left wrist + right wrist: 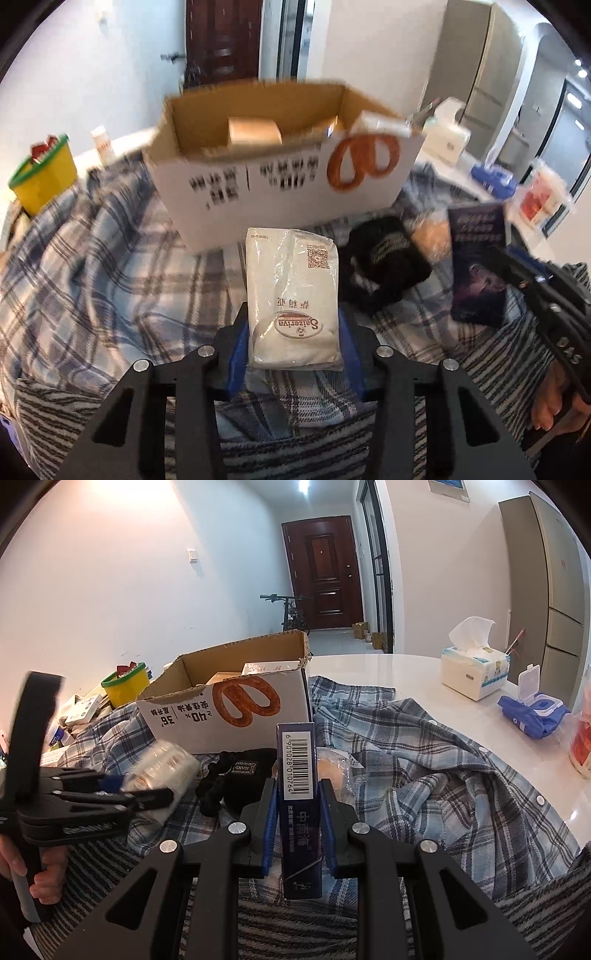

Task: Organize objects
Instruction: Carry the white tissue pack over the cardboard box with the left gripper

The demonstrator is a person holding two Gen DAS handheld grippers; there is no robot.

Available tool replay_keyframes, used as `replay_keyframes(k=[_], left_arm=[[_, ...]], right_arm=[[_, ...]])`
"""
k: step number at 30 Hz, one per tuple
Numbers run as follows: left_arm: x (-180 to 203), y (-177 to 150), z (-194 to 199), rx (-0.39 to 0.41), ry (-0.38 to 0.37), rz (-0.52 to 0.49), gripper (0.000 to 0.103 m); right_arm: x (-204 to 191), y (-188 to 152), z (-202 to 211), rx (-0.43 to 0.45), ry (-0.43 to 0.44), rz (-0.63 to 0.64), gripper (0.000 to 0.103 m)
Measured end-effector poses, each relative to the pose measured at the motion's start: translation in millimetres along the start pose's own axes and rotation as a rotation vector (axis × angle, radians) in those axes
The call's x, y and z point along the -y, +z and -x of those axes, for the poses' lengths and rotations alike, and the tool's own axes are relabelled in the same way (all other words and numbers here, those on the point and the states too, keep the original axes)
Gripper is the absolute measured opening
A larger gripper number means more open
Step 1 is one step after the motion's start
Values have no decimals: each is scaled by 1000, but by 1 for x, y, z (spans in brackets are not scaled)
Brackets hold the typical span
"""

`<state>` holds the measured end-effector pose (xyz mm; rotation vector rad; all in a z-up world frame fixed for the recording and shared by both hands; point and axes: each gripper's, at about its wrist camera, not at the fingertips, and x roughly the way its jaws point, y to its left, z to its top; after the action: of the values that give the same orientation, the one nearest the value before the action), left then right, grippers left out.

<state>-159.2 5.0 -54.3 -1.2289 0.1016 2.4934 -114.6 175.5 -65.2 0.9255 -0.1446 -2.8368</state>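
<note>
1. The left hand-held gripper pinches a white wet-wipe packet by its near end, blue pads against both long sides.
2. The right hand-held gripper is pressed tight on a dark blue carton, held on edge with the barcode up.
3. An open cardboard box stands just past both, its near wall facing the grippers, its top unobstructed.
4. Between the box and the grippers lie a black pouch and a wrapped bun on a rumpled plaid shirt.
5. To the right, the white tabletop is bare up to its curved edge, where a tissue pack and blue wipes box sit.
</note>
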Motion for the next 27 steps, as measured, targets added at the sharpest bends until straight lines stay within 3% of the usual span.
replay_keyframes(k=[7, 13, 22, 27], left_arm=[[-6, -8, 41, 207, 62, 39, 45], [-14, -16, 61, 337, 53, 84, 45], [-28, -18, 56, 327, -5, 149, 45], [-25, -20, 60, 349, 6, 140, 45]], right_arm=[[-8, 1, 13, 91, -25, 40, 20], [-19, 2, 26, 169, -4, 93, 20], [-18, 2, 24, 162, -11, 91, 20], [-17, 2, 23, 161, -16, 90, 20]])
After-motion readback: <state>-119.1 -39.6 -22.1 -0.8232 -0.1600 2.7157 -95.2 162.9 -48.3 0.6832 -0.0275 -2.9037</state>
